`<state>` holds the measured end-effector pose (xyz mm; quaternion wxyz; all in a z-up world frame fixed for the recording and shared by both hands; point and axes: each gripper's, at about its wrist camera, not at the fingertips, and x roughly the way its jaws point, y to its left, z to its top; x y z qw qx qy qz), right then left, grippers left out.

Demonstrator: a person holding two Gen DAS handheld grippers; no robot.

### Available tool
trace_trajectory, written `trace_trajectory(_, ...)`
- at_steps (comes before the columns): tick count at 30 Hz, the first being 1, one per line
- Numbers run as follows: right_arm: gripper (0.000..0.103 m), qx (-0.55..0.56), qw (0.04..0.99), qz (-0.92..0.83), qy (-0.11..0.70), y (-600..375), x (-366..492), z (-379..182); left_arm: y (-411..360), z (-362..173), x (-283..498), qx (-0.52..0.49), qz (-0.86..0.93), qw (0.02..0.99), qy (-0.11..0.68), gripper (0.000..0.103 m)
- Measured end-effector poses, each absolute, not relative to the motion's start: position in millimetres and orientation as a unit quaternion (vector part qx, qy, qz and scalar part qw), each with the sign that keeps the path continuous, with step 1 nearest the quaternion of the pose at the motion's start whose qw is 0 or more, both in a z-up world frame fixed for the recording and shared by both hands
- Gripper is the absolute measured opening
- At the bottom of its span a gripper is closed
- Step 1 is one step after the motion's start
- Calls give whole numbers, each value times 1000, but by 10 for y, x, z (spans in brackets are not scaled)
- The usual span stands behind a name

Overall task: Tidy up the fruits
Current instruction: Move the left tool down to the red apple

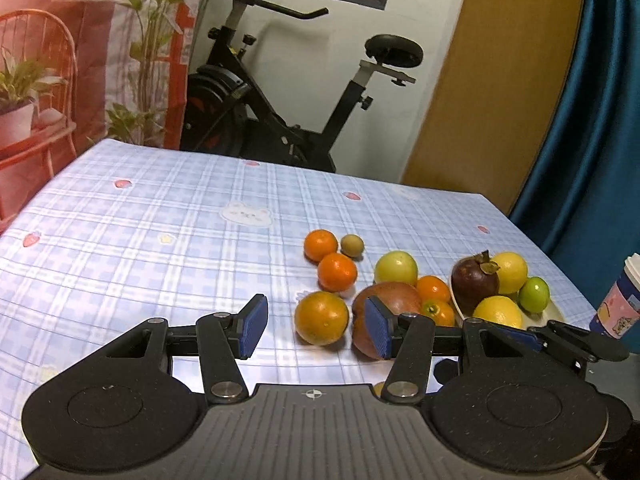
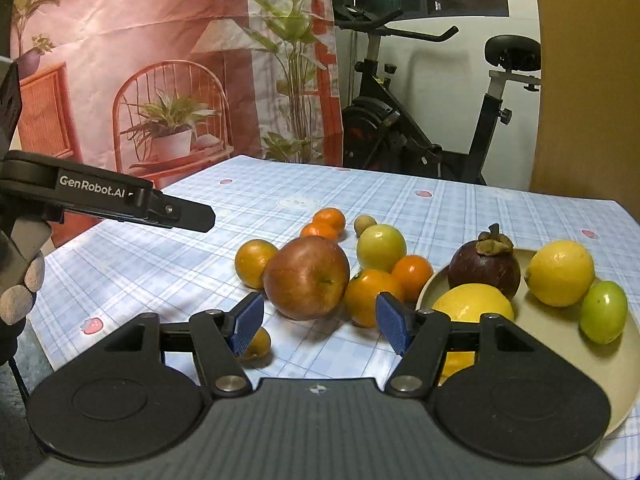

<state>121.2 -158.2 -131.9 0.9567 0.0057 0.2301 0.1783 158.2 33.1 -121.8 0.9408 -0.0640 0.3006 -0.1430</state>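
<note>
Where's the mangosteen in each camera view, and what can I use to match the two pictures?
Left wrist: the mangosteen sits right of center, at the left end of the plate, beside a lemon.
Right wrist: the mangosteen sits right of center, at the plate's far-left rim, behind the nearer lemon.
Shared landmark: the exercise bike behind the table.

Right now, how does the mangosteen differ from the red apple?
The mangosteen lies on the plate; the apple lies on the tablecloth, off the plate. The mangosteen is dark purple with a dry brown cap on top; the apple is red with yellowish patches and only a small stem. The apple looks bigger than the mangosteen. Both are round, and neither is held by a gripper.
</note>
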Motion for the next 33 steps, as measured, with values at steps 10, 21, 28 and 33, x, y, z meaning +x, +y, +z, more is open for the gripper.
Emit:
trace_trajectory(10,65,-45,953,187,233,-1492,1423,-1361,-21,-1188,1861,-15,-213,929,304,58)
trace_trajectory(21,65,-26,948,188,255,-1507,1373,-1449,-433,-1418,2248,29,-246,904,348,57)
trace_trajectory(28,65,-13,945,194,262,-1503,1409,-1436,-208,-1417,2286,-1,-236,903,360,56)
trace_trajectory(33,65,-19,940,211,267,-1418,1460,-1425,39,-1390,2320,-43,-222,905,361,56)
